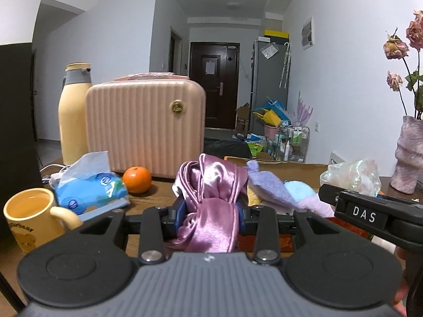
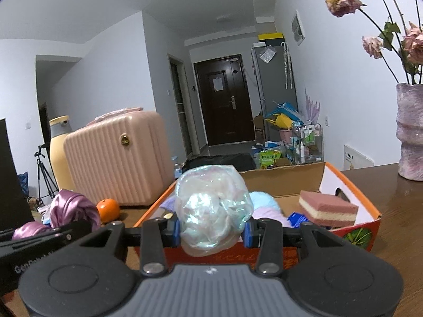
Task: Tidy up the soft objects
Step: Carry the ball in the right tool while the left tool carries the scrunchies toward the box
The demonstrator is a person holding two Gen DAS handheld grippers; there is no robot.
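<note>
My left gripper (image 1: 211, 208) is shut on a bundle of pink satin cloth (image 1: 211, 190) and holds it just left of the cardboard box (image 1: 290, 167). My right gripper (image 2: 212, 227) is shut on a crumpled iridescent plastic bag (image 2: 211, 206), held above the near edge of the orange-sided box (image 2: 364, 227). Inside the box lie a lilac knit cloth (image 1: 267, 185), a light blue soft item (image 1: 298, 187) and a pink-and-cream sponge (image 2: 327, 208). The satin cloth also shows at the left in the right wrist view (image 2: 71, 206).
A pink ribbed case (image 1: 145, 124) and a yellow thermos (image 1: 72, 113) stand behind. An orange (image 1: 137, 179), a blue tissue pack (image 1: 90, 190) and a yellow mug (image 1: 31, 216) sit at left. A pink vase with dried roses (image 2: 409, 132) stands at right.
</note>
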